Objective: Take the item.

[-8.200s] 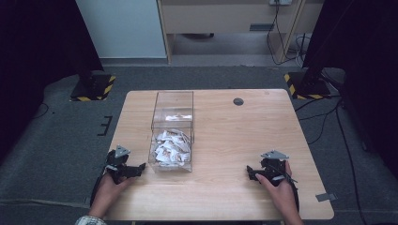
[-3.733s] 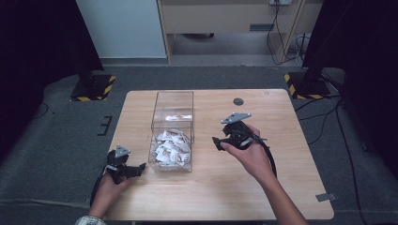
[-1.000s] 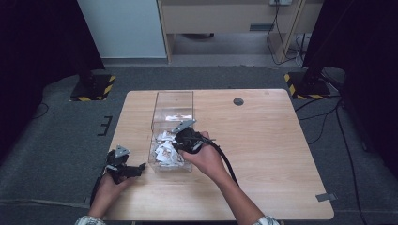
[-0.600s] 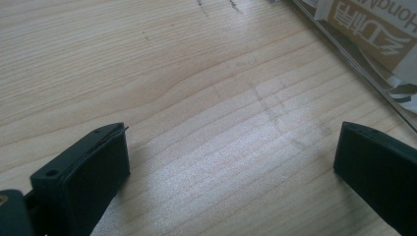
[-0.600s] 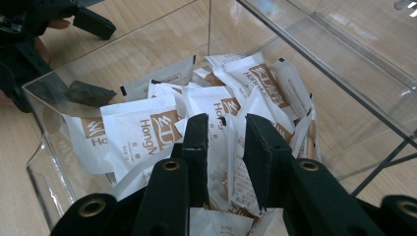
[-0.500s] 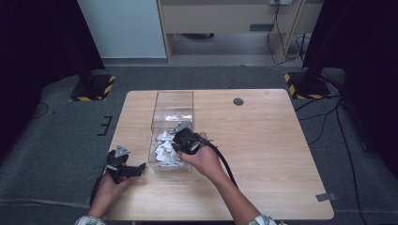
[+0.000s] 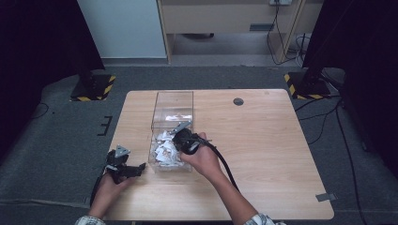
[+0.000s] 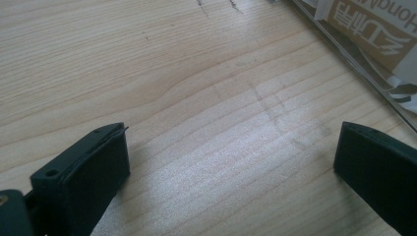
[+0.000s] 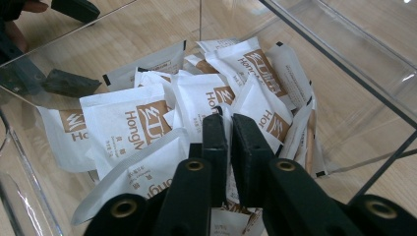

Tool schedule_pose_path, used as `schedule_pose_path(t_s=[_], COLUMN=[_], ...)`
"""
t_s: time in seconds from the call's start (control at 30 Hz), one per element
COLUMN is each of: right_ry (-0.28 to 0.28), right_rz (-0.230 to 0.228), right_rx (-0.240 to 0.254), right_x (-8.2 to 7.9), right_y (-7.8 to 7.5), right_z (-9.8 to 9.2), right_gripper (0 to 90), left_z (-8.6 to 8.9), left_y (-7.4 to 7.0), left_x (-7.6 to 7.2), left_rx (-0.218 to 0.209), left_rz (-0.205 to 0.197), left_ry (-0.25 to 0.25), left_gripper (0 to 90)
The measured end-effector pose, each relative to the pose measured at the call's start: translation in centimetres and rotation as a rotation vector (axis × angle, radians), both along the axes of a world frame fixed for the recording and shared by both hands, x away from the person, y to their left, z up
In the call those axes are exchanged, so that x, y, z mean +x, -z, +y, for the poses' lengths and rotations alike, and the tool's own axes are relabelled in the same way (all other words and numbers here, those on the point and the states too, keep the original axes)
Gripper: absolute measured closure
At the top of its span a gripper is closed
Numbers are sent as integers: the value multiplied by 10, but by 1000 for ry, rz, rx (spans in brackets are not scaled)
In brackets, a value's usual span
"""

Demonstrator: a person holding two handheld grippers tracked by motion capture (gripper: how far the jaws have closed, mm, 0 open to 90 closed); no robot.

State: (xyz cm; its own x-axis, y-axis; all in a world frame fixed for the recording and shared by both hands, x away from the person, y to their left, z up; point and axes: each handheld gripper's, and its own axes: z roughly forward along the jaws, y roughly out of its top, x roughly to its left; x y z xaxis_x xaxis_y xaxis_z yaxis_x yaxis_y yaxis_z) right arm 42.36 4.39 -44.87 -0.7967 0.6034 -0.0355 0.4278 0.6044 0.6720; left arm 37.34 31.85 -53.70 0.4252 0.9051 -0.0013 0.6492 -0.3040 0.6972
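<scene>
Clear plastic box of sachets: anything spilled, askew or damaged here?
Nothing stands out. The white-and-brown sachets lie in a loose heap inside the clear plastic box, none on the wooden table. The right gripper has just been closing, with a sachet's edge between its jaws. The left gripper rests open beside the box.
</scene>
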Motion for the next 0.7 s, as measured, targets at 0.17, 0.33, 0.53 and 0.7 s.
schedule_pose_path(t_s=[0.17, 0.33, 0.53, 0.7], right_ry=[-2, -3, 2, 5], right_rz=[-12, -24, -24, -26], right_rx=[19, 59, 125, 158], right_x=[0, -1, -3, -5], right_y=[-4, -11, -23, -33], right_z=[-3, -9, -19, -26], right_gripper=[894, 897, 897, 897], left_z=[0, 0, 0, 0], left_y=[0, 0, 0, 0], left_x=[0, 0, 0, 0], left_rx=[0, 0, 0, 0], left_rz=[0, 0, 0, 0], left_ry=[0, 0, 0, 0], left_gripper=[0, 0, 0, 0])
